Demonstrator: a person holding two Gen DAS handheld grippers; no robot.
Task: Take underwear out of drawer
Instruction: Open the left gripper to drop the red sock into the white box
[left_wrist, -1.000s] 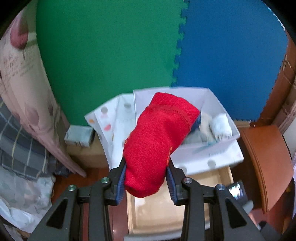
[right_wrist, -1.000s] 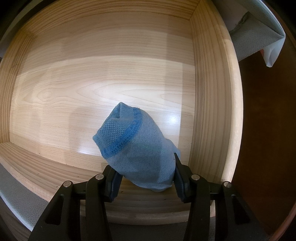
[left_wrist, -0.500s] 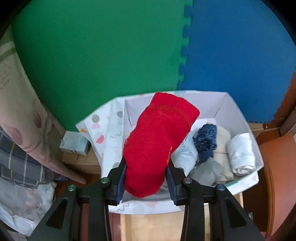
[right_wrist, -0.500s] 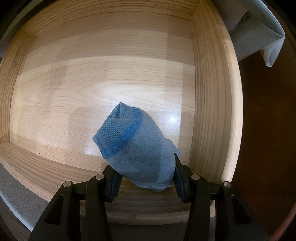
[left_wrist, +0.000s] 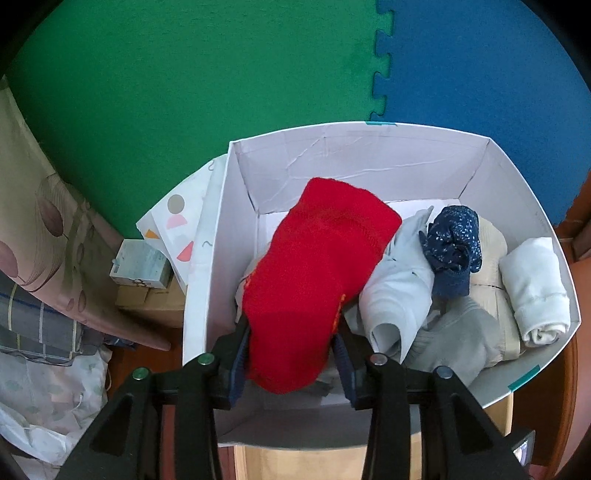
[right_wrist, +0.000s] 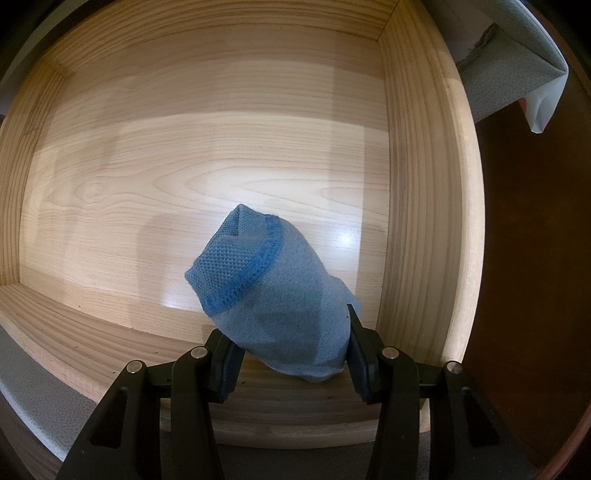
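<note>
My left gripper (left_wrist: 291, 363) is shut on a rolled red underwear (left_wrist: 314, 280) and holds it over the left part of a white box (left_wrist: 207, 266). The box holds several rolled garments: a pale grey one (left_wrist: 399, 288), a dark blue speckled one (left_wrist: 452, 247), a white one (left_wrist: 533, 291). My right gripper (right_wrist: 293, 360) is shut on a rolled light blue underwear (right_wrist: 273, 299) and holds it above the bottom of the wooden drawer (right_wrist: 417, 184), near its right front corner.
Green (left_wrist: 184, 81) and blue (left_wrist: 480, 66) foam mats lie behind the box. A patterned box lid (left_wrist: 184, 229), a small carton (left_wrist: 142, 264) and bedding (left_wrist: 37, 221) lie at the left. Dark brown furniture (right_wrist: 528, 258) is right of the drawer.
My left gripper has carried the red underwear forward from above the drawer to over the white box, which now looks larger and closer. The right gripper and the blue underwear have not moved.
</note>
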